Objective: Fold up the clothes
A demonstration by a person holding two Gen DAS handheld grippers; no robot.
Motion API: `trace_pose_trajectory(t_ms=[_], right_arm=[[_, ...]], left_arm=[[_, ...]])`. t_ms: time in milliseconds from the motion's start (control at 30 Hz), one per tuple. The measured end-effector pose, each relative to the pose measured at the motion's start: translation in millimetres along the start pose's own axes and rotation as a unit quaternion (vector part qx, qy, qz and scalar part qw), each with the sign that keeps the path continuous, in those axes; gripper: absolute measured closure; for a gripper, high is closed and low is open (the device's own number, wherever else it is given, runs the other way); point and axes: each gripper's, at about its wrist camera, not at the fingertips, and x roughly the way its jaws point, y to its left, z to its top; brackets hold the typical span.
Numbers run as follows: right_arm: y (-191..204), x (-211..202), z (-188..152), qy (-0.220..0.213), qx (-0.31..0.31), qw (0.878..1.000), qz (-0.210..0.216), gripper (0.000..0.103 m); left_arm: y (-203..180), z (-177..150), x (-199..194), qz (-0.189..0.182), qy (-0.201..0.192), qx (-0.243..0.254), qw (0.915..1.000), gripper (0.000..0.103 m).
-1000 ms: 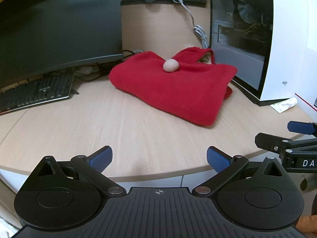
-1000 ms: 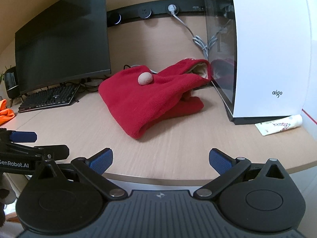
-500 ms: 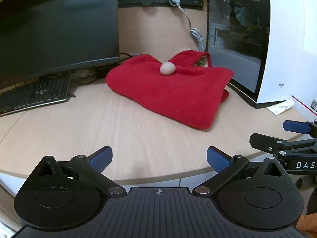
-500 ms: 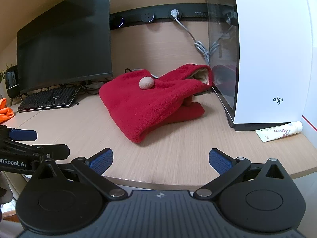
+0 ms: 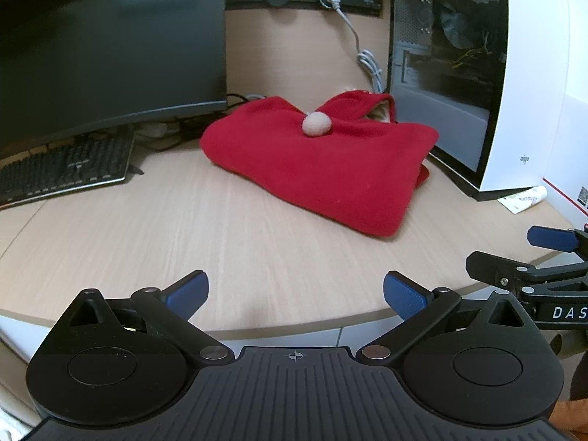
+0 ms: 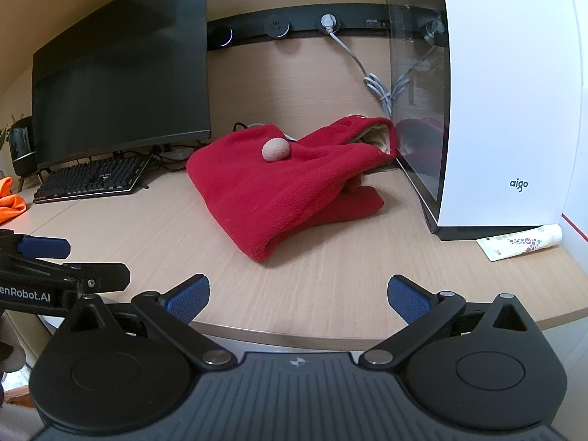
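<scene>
We have a red fleece garment [image 5: 319,169] lying folded in a thick bundle on the table [image 5: 147,228], toward the far side, between the dark monitor [image 5: 110,47] on the left and the white computer case [image 5: 514,73] on the right, with its right end just beside the case. A beige pompom [image 5: 316,124] sits on top, and a cream-lined opening, perhaps a hood or cuff, faces the case at the far right.

We judge the fleece soft, light and bulky: it will sag and drape when lifted, and its fuzzy surface should give the pads good friction, so slipping is unlikely. The layers may slide apart, though, so a pinch ought to take a single edge or all layers on purpose. The near corner [image 6: 261,250], where the fold comes to a rounded point, looks the easiest place to take hold; the far left edge near the keyboard [image 5: 66,169] would be a second hold.

Our left hand-held gripper [image 5: 296,294] hovers at the near table edge, level and pointing at the garment, its blue-padded fingers [image 5: 187,292] spread wide with nothing between them. Our right hand-held gripper [image 6: 298,296] hangs beside it, likewise spread and empty, well apart from the cloth. Each shows at the edge of the other's view.
</scene>
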Motion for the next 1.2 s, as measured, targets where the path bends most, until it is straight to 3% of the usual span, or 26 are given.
trace_pose_trajectory(t_ms=[1200], right_arm=[[3.8,16.6,9.9,0.026,0.004,1.0,-0.004,0.0]], left_arm=[[17.6,9.8,18.6,-0.016,0.032,-0.009,0.9993,0.0]])
